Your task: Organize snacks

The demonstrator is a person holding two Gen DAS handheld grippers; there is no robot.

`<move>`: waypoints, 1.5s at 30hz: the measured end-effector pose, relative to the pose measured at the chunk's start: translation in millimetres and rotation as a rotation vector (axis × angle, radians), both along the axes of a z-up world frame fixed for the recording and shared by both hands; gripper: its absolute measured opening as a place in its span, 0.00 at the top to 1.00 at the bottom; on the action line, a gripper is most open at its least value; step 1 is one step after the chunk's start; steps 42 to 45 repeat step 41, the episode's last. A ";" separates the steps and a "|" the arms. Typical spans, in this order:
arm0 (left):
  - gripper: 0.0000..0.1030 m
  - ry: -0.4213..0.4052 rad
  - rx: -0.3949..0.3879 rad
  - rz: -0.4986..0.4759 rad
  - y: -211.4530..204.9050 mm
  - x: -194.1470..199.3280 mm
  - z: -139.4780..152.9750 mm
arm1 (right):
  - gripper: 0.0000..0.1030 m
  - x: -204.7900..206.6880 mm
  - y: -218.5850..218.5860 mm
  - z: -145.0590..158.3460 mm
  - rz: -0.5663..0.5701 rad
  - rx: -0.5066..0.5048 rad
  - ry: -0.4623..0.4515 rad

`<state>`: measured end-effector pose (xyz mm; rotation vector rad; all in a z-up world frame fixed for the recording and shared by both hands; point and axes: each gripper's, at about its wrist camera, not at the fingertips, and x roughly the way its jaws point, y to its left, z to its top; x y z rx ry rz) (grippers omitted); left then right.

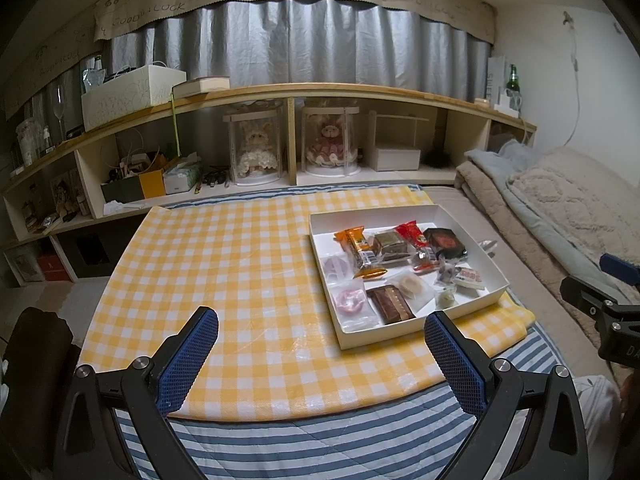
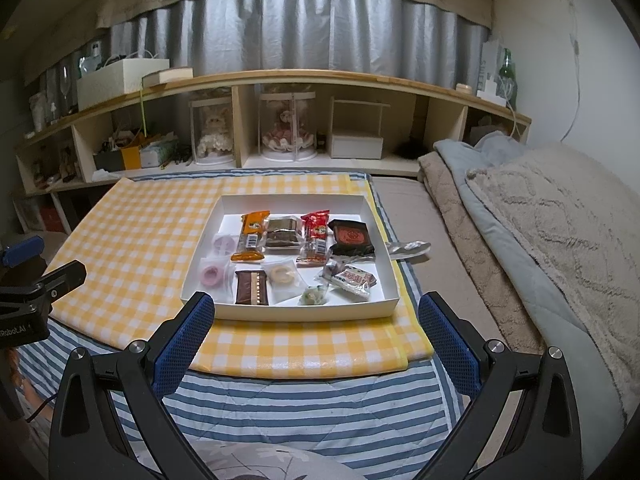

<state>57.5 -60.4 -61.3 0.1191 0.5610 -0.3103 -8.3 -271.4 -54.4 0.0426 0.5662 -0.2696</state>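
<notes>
- While we look along the left gripper (image 1: 321,334), its blue pads stand wide apart with nothing between them, above the near edge of the yellow checked cloth (image 1: 224,264)
- In this view the white tray (image 1: 416,330) lies toward the right edge of the cloth, its near right corner close to that edge, and all but one of the snacks lie inside it
- We see an orange packet (image 1: 362,246) and a red packet (image 1: 414,236) toward the far side of the tray, a dark hexagonal pack (image 1: 446,242) in the far right corner, and a brown bar (image 1: 390,304) by the near wall
- We judge these light, crinkly and slippery; the clear bag with a pink ring (image 1: 350,300) looks soft and easily crushed
- Behind the cloth runs a low wooden shelf (image 1: 320,92) with two boxed dolls, under a grey curtain (image 1: 296,40)
- From the right wrist, the right gripper (image 2: 311,320) is likewise spread wide and empty, hanging at the near wall of the tray (image 2: 304,312)
- Here the brown bar (image 2: 251,287) lies just inside that wall, a small greenish sweet (image 2: 314,295) to its right, a white printed pack (image 2: 354,279) near the right corner
- A silvery wrapper (image 2: 408,248) lies outside the tray's right wall
- We would pinch each packet across its narrow width or by a sealed end, gently, since the film may slide between the pads
- The cloth looks glossy and lies on a striped quilt (image 2: 280,408), soft ground that may let the tray shift; folded blankets (image 2: 540,220) lie to the right
</notes>
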 end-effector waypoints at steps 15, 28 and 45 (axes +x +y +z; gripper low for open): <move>0.00 0.000 -0.003 0.001 -1.1 -1.6 -0.3 | 0.00 -1.0 -0.6 0.0 -0.003 -0.001 0.000; 0.00 0.000 -0.003 0.004 -2.1 -1.8 -1.0 | 0.00 -1.1 -0.4 -0.1 -0.004 0.000 0.000; 0.00 -0.008 -0.005 0.018 -8.3 -11.5 2.2 | 0.00 -1.0 -1.0 -0.1 -0.003 -0.001 -0.001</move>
